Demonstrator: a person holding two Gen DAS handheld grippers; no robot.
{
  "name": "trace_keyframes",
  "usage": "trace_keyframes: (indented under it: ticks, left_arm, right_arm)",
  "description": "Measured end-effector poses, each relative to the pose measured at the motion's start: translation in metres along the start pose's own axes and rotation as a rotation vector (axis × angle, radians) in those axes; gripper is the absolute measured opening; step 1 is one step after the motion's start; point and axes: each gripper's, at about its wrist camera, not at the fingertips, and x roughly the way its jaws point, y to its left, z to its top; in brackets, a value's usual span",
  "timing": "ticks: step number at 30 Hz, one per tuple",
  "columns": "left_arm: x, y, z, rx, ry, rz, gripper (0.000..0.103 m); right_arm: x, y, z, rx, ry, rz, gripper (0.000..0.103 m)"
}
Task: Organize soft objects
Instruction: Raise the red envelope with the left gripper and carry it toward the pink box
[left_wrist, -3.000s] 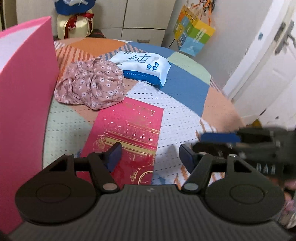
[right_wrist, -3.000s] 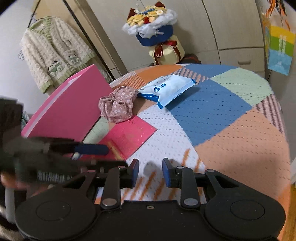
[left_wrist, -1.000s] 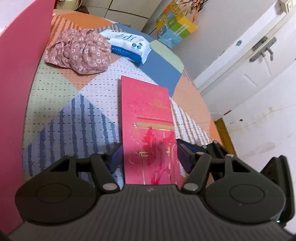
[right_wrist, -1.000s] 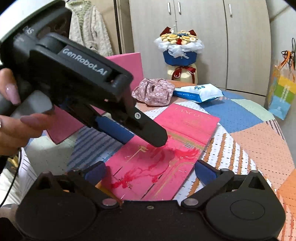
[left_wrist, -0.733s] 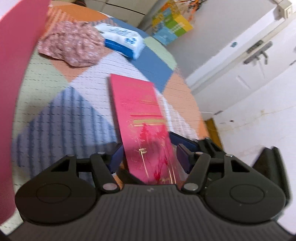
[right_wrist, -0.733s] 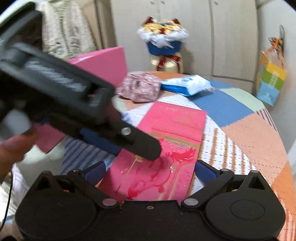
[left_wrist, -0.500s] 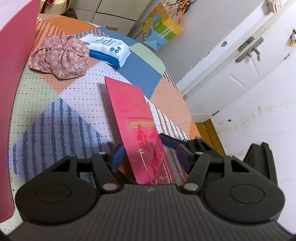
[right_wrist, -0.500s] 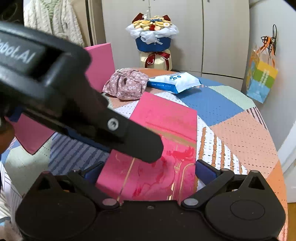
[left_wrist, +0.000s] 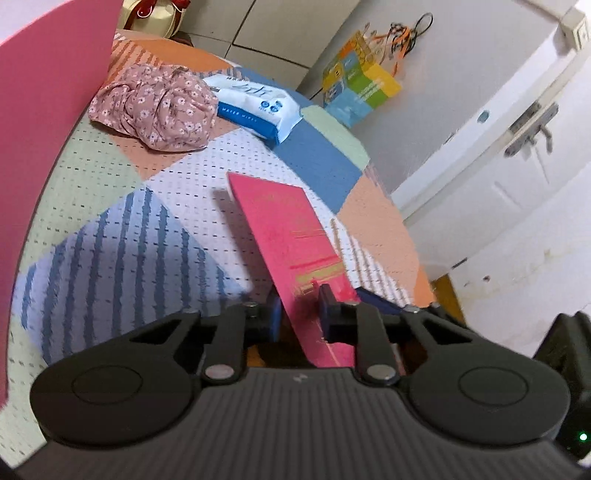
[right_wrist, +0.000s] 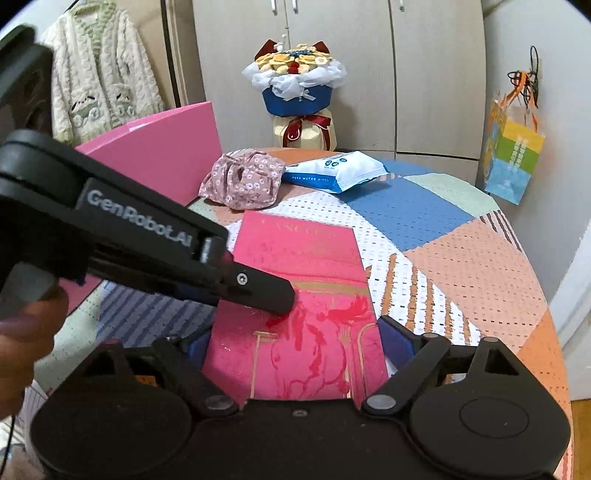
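Note:
A flat red envelope with gold print is tilted up off the patchwork table. My left gripper is shut on its near end. In the right wrist view the envelope lies between the wide-open fingers of my right gripper, and the left gripper's fingers clamp it from the left. A crumpled pink floral cloth and a blue-white wet-wipes pack lie at the table's far side.
A tall pink box stands along the table's left side. Behind the table are a flower bouquet, cupboards and a colourful hanging bag. A white door is to the right.
My left gripper has closed on the red envelope's near end. The envelope has tilted more on edge. The right gripper stays open around it.

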Motion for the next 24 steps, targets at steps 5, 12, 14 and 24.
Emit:
trace_keyframes:
  ticks: [5, 12, 14, 24]
  left_arm:
    - [-0.008, -0.015, -0.009, 0.043, -0.035, 0.043, 0.015]
    - [-0.027, -0.028, -0.018, 0.097, -0.020, 0.071, 0.015]
    - [-0.035, -0.032, -0.022, 0.125, -0.014, 0.074, 0.015]
    - [-0.088, -0.046, -0.046, 0.254, -0.022, 0.047, 0.014]
  right_arm:
    - [-0.004, -0.006, 0.002, 0.062, -0.001, 0.040, 0.090]
    - [-0.017, -0.004, -0.002, 0.086, 0.017, 0.091, 0.090]
    - [-0.023, 0.000, -0.002, 0.077, 0.023, 0.093, 0.090]
    - [-0.059, 0.029, -0.001, -0.024, 0.084, 0.124, 0.087]
